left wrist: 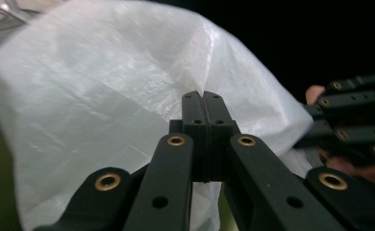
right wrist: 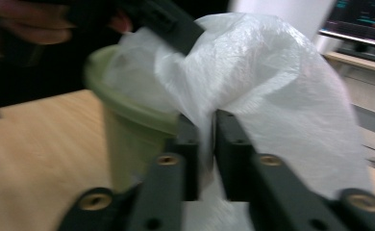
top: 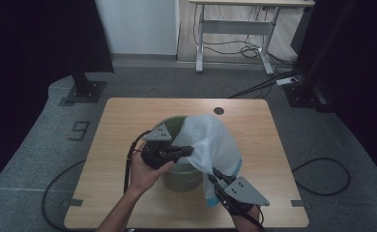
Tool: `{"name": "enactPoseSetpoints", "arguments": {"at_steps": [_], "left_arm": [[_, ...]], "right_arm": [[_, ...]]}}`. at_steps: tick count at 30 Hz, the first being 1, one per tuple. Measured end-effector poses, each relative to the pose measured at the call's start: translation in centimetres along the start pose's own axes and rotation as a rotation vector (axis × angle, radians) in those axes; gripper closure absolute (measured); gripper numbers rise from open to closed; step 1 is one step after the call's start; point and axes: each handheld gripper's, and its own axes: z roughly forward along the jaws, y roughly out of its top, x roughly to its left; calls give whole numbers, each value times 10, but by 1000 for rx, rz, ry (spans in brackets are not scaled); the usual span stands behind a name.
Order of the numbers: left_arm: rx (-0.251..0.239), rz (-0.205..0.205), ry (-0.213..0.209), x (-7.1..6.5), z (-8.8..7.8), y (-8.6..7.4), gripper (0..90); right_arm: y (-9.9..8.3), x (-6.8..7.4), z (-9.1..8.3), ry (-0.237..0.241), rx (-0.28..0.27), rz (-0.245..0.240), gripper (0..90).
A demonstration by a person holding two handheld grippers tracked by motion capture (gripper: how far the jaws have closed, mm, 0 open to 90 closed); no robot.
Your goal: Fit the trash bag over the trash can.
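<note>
A pale green bin (top: 181,178) (right wrist: 128,139) stands in the middle of the wooden table (top: 123,121). A white plastic bag (top: 210,140) (left wrist: 104,86) (right wrist: 281,72) is draped over its right rim and billows upward. My left gripper (top: 189,151) (left wrist: 204,96) is shut on a fold of the bag above the bin's mouth. My right gripper (top: 211,174) (right wrist: 207,118) is at the bag's lower right edge beside the bin. Its jaws stand a little apart, with bag film loosely in the gap.
A cable grommet (top: 219,110) sits near the table's far edge. A black stand base (top: 85,89) is on the floor at the back left, a white-framed desk (top: 235,24) with loose cables behind. A black cable (top: 322,176) loops on the floor at right.
</note>
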Motion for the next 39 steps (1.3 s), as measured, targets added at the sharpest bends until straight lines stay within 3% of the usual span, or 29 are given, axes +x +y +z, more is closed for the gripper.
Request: {"name": "enactPoseSetpoints", "arguments": {"at_steps": [2,4,9,17,25,32,39], "left_arm": [[-13,-13,21,6,-7,-1,898],[-24,-30,39,12,-14,-3,898],[-49,-66,68,27,-30,-8,898],[-73,-112,115,45,-51,-19,898],[-67,-133,143,55,-59,-26,898],[-57,-149,163,61,-61,-28,897],[-45,-159,158,64,-56,-28,897]], "right_arm": [[-2,-1,-5,72,-55,23,598],[-3,-4,-12,93,-96,62,502],[-9,-18,-34,118,-182,150,421],[-29,-46,-47,-13,-131,203,379],[-38,-49,-41,-40,-115,195,407],[-34,-52,-34,-98,-102,202,465],[-22,-51,-22,-101,-113,210,650]]}}
